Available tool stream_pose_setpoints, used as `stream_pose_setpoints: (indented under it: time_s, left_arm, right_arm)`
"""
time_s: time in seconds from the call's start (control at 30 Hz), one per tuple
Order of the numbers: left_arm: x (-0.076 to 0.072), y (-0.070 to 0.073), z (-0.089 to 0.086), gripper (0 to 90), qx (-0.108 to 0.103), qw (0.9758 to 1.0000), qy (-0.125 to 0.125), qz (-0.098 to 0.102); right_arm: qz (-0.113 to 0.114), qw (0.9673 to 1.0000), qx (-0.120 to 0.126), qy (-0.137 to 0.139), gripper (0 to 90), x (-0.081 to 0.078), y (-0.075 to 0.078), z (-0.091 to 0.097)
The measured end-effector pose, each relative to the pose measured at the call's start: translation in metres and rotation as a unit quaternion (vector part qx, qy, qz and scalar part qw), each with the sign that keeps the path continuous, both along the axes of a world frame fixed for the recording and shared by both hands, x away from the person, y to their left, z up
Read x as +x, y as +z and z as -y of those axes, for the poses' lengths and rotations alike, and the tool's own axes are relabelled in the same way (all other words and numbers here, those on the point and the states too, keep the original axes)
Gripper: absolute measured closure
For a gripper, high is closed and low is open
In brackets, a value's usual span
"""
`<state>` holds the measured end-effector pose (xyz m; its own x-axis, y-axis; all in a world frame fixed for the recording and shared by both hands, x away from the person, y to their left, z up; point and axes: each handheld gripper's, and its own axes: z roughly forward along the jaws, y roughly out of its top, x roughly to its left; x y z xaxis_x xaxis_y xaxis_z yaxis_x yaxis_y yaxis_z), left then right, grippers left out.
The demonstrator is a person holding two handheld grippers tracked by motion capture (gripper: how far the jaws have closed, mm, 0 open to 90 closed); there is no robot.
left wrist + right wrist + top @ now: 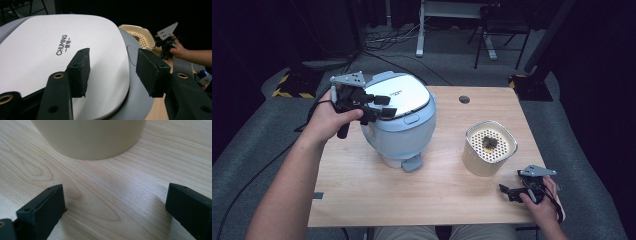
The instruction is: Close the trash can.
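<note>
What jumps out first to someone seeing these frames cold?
The pale blue rice cooker with its white lid stands at the table's left, and the left gripper hovers over the lid, jaws apart with nothing between them. To its right stands a cream perforated container with something dark inside. The right gripper rests open near the front right corner.

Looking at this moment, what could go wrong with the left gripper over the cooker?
The left gripper hangs open above the blue cooker's white lid, gripping nothing; pressing the smooth lid, its pads may slip. A hard push could tip the cooker, which the right gripper does not steady. The cream perforated container stands close enough to be bumped.
</note>
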<state>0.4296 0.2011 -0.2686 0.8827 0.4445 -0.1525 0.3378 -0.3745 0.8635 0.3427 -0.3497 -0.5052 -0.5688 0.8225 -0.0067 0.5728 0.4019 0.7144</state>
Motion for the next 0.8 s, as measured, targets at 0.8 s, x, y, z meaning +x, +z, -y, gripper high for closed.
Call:
stream_pose_setpoints:
  time_s: [0.8]
  left_arm:
    - [0.007, -0.007, 0.021, 46.5, 0.036, 0.9957, 0.05, 0.069]
  right_arm:
    - [0.0, 1.0, 0.0, 0.0, 2.7, 0.0, 0.0, 0.0]
